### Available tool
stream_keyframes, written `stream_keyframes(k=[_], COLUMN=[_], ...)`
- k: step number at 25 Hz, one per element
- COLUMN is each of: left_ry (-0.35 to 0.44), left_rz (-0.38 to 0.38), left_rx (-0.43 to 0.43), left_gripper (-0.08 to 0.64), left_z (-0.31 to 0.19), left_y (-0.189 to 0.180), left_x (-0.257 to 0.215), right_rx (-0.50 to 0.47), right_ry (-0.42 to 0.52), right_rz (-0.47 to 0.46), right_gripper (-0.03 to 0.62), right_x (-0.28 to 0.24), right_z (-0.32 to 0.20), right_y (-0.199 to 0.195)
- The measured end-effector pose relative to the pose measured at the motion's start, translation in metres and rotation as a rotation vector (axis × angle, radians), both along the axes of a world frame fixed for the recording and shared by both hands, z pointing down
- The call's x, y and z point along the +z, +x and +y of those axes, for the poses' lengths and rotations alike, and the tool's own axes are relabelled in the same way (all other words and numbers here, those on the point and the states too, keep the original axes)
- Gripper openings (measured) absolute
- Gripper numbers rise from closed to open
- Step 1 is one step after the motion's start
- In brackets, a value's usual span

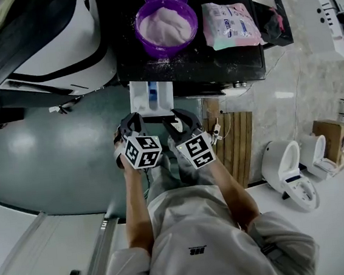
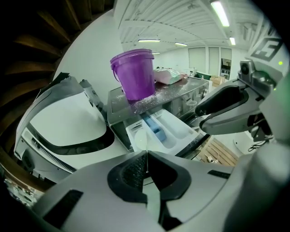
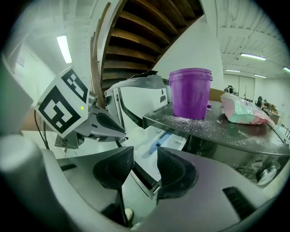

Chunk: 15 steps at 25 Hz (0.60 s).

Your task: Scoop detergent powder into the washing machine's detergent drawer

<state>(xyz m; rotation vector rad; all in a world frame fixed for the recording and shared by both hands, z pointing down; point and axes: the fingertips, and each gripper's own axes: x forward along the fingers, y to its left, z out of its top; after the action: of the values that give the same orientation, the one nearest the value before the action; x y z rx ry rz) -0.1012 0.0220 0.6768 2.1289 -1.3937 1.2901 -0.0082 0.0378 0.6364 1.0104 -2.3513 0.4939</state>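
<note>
Above a teal showroom floor, the left gripper (image 1: 132, 122) is clamped on a thin clear scoop (image 2: 141, 138); the right gripper (image 1: 181, 120) has its jaws narrowly apart and empty. Just ahead, the open detergent drawer (image 1: 149, 97) runs lengthwise away from both. The purple powder bucket (image 1: 166, 24) sits beyond it, near the washer top's (image 1: 225, 61) front edge.

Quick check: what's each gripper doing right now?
The left gripper is closed on a clear scoop.
The right gripper is open, with nothing between its jaws.

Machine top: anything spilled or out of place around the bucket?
Yes. White powder grains are scattered over the dark machine top around the purple bucket, reaching the front edge above the open drawer.
</note>
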Motion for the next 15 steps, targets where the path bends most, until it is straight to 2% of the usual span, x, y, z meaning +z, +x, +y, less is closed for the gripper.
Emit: stream_keyframes(k=[11,13,15], left_ry=[0.0,0.012,0.042], left_rz=[0.04,0.073,0.142], left_rx=[-0.039,-0.054,-0.078], left_gripper=[0.017,0.017,0.017], left_z=[0.005,0.006,0.005], left_y=[0.003,0.003,0.006], left_x=[-0.004,-0.008,-0.017], right_rx=[0.006,0.0,-0.007], right_ry=[0.003,0.006,0.015], right_rz=[-0.002,-0.004,-0.006], right_gripper=[0.163,0.163,0.162], right_x=[-0.001,-0.003,-0.006], right_z=[0.001,0.0,-0.002], right_y=[0.009,0.01,0.01])
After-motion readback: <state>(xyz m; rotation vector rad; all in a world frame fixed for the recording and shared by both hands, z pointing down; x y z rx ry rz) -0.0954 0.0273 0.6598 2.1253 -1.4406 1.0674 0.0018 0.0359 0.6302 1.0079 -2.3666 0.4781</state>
